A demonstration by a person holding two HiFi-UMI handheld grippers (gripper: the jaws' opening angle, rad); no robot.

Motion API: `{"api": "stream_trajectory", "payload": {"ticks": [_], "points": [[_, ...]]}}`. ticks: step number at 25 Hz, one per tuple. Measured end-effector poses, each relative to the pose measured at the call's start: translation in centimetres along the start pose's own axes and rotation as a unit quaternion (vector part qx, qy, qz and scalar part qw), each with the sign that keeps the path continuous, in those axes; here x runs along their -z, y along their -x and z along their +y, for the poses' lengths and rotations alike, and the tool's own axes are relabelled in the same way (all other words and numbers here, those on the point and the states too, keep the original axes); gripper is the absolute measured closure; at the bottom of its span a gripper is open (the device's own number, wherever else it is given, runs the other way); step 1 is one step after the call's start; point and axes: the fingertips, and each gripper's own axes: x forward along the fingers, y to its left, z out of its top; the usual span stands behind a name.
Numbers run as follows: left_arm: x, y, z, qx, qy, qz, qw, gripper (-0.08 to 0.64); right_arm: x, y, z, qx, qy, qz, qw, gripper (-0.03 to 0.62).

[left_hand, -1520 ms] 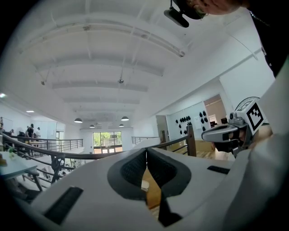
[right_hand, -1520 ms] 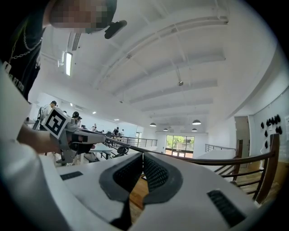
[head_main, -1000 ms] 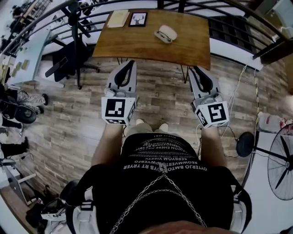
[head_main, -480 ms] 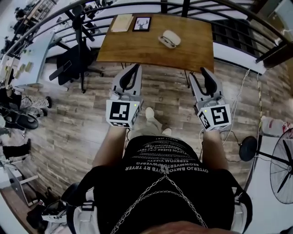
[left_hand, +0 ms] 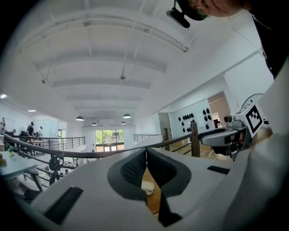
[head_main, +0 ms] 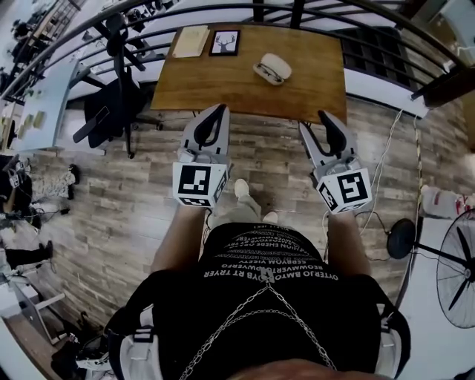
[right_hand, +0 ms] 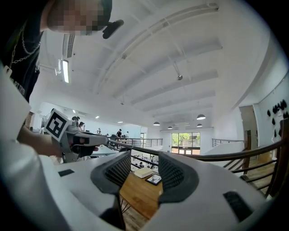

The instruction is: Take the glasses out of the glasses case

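A white glasses case lies on the far right part of a wooden table, its lid looking slightly ajar. Both grippers are held level in front of the person, short of the table's near edge and touching nothing. My left gripper has its tips together; in the left gripper view its jaws meet, and the case shows small through the slit below them. My right gripper is opening. In the right gripper view the gap of the right gripper holds nothing, only the distant table.
A framed picture and a pale book lie at the table's far left. A black office chair stands left of the table, a curved railing runs behind it, and a floor fan stands at the right.
The person has stepped toward the table, so both grippers are nearer its front edge. The right gripper's jaws have spread apart; the left jaws stay together.
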Motion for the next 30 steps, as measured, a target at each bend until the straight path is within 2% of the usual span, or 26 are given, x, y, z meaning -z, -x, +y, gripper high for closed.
{"api": "stream_trajectory", "payload": {"ticks": [16, 30], "points": [[0.3, -6.8, 4.9, 0.028, -0.004, -0.002, 0.9996, 0.532, 0.0, -8.3, -2.5, 0.004, -0.006, 0.005, 1.000, 0.417], [-0.1, -10.7, 11.5, 0.055, 0.001, -0.012, 0.9984, 0.532, -1.6, -15.6, -2.2, 0.024, -0.002, 0.001, 1.000, 0.419]]}}
